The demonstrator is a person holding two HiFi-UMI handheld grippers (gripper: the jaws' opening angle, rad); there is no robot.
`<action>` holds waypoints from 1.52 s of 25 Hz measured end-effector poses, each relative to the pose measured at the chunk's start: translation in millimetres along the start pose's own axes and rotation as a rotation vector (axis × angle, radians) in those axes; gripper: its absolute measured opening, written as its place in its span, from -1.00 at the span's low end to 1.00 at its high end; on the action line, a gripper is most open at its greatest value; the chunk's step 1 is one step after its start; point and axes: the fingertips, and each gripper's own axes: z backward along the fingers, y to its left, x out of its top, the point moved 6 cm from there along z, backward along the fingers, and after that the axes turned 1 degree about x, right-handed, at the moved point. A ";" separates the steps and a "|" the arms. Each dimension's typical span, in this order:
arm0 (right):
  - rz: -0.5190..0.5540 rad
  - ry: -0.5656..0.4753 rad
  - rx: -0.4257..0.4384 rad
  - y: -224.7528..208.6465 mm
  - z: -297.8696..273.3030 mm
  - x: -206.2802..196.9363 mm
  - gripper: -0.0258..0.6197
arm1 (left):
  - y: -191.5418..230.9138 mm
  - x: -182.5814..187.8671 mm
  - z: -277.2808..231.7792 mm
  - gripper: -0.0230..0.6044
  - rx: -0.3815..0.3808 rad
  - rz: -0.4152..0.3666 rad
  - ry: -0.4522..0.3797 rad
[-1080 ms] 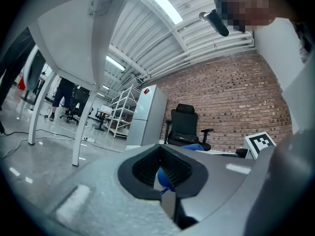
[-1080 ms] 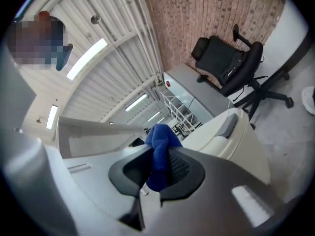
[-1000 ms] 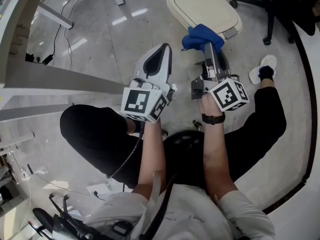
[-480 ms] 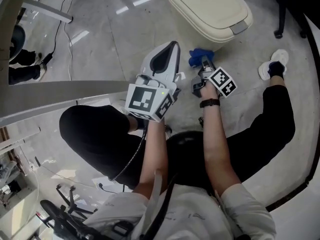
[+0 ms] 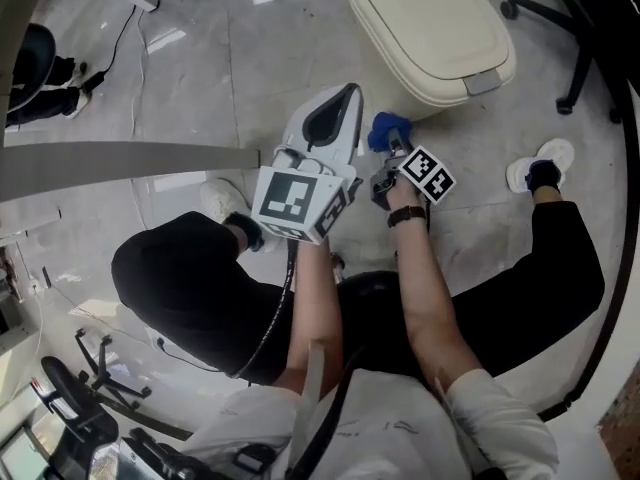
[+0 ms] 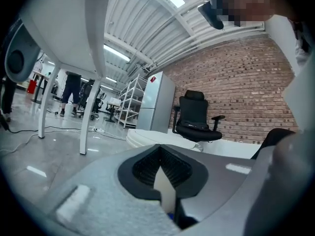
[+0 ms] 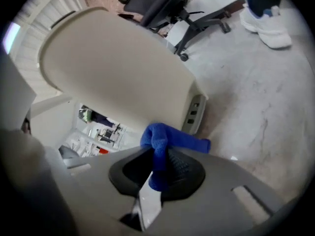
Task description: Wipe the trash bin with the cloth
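— Where is the trash bin (image 5: 430, 28)?

— On the floor ahead of us, a little to our right, lid shut. Its pedal (image 5: 482, 81) end faces us and its long side runs away from us. The cloth (image 5: 385, 131) is bunched at the near corner, just left of the pedal and under the lid's edge.

— Which of our grippers has the cloth?

— Our right gripper (image 5: 392, 148). Its jaws are clamped on the blue fabric, and a wad sticks out past the tips toward the bin. Our left gripper (image 5: 340, 103) sits just beside it on the left, jaws pressed together on nothing.

— So we wipe with the right one.

— We think so. The bin's wall lies straight ahead of its tips. We reckon the stroke should run along that wall, from the corner outward.

— Is the cloth touching the bin?

— From the head view we can't tell, because the lid overhangs the spot. The right gripper view looks up from below. There the cloth (image 7: 162, 139) sits in front of the cream wall of the trash bin (image 7: 113, 68), near the pedal (image 7: 194, 114), but we can't be sure of contact there either.

— And the left gripper view?

— There we see the left gripper (image 6: 165, 181) with its jaws shut. Beyond them stands an office chair (image 6: 197, 114) against a brick wall. No cloth shows there.
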 end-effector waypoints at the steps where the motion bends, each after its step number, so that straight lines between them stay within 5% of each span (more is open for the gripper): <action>1: 0.066 0.012 0.038 11.9 9.1 4.4 -0.79 | -1.6 2.5 2.2 -0.93 0.023 -0.009 -0.015; 5: 0.350 0.011 0.214 67.3 55.3 34.8 -0.79 | -14.7 9.3 14.2 -0.93 0.129 -0.018 -0.059; 12: 0.651 0.037 0.514 140.6 126.0 75.5 -0.79 | -46.7 24.4 38.0 -0.93 0.302 -0.006 -0.166; 18: 0.577 -0.151 0.788 206.9 170.2 146.0 -0.79 | -80.8 38.4 38.7 -0.93 0.385 -0.010 -0.237; 22: 0.568 -0.134 0.759 194.0 157.6 156.9 -0.79 | -102.0 46.4 29.6 -0.93 0.423 -0.019 -0.267; 25: 0.786 -0.097 0.730 167.8 135.8 131.2 -0.79 | -107.9 49.9 25.0 -0.93 0.462 -0.022 -0.267; 28: 0.988 -0.024 0.602 118.3 102.7 104.4 -0.79 | -108.9 49.1 21.3 -0.93 0.496 -0.010 -0.265; 31: 1.010 0.130 0.472 69.7 57.5 84.5 -0.79 | -103.8 43.3 21.8 -0.93 0.533 -0.008 -0.279; 38: 1.000 0.371 0.328 -7.9 -6.4 53.1 -0.79 | -103.7 13.0 15.2 -0.93 0.585 0.043 -0.244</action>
